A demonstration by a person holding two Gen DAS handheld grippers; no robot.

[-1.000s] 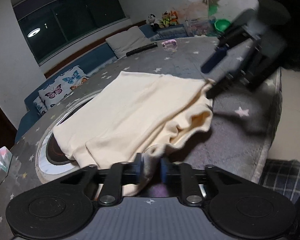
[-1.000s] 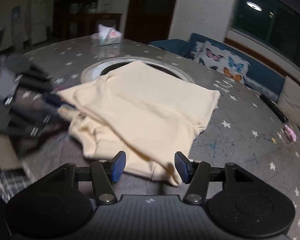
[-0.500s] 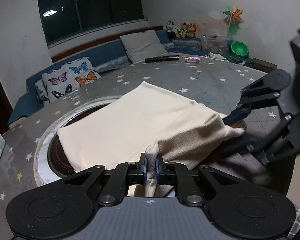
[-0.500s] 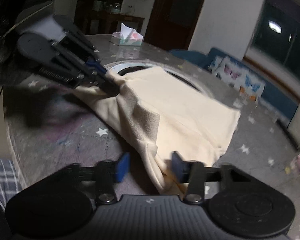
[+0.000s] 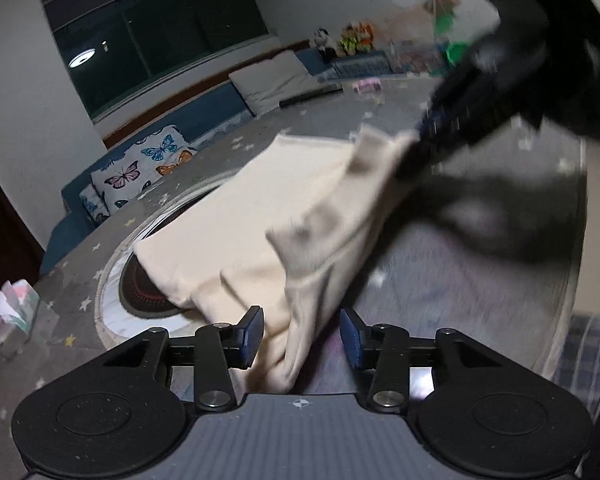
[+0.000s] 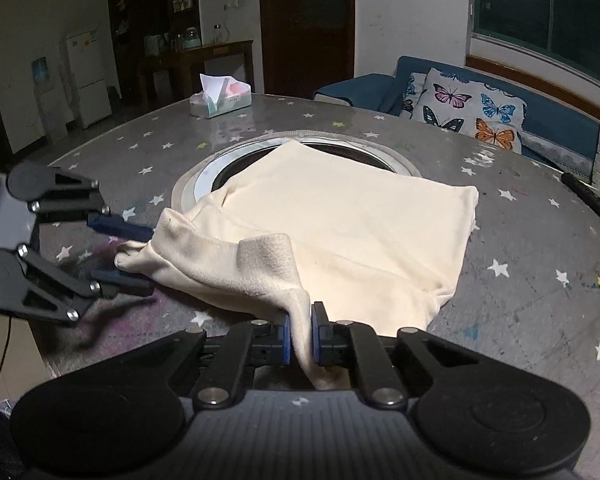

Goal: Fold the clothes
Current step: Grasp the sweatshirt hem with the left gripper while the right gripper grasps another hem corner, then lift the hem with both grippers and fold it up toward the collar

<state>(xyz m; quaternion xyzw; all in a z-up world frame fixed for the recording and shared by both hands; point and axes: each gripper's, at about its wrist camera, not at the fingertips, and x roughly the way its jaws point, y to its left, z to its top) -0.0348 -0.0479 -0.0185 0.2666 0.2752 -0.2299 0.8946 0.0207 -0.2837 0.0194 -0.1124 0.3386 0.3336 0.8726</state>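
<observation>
A cream garment [image 6: 340,220] lies on the grey star-patterned table [image 6: 520,280], partly over a round recessed ring. In the right wrist view my right gripper [image 6: 300,334] is shut on a raised fold at the garment's near edge. My left gripper [image 6: 136,258] stands at the left, and the garment's bunched end lies between its blue fingers [image 6: 120,230]. In the left wrist view the left gripper [image 5: 301,338] has its jaws opening. The cloth [image 5: 260,220] hangs loose between them, and neither pad presses on it. The right gripper [image 5: 420,144] is a dark blur at the garment's far corner.
The round ring [image 6: 204,184] is set into the table's middle. A tissue box [image 6: 220,100] stands at the far edge. A black stick [image 6: 592,200] lies at the right edge. A sofa with a butterfly cushion [image 6: 468,108] is behind the table. A pink object [image 5: 366,86] sits far off.
My left gripper's jaws have come apart and let go of the cloth. My right gripper has closed on a fold of the garment and drawn it up off the table.
</observation>
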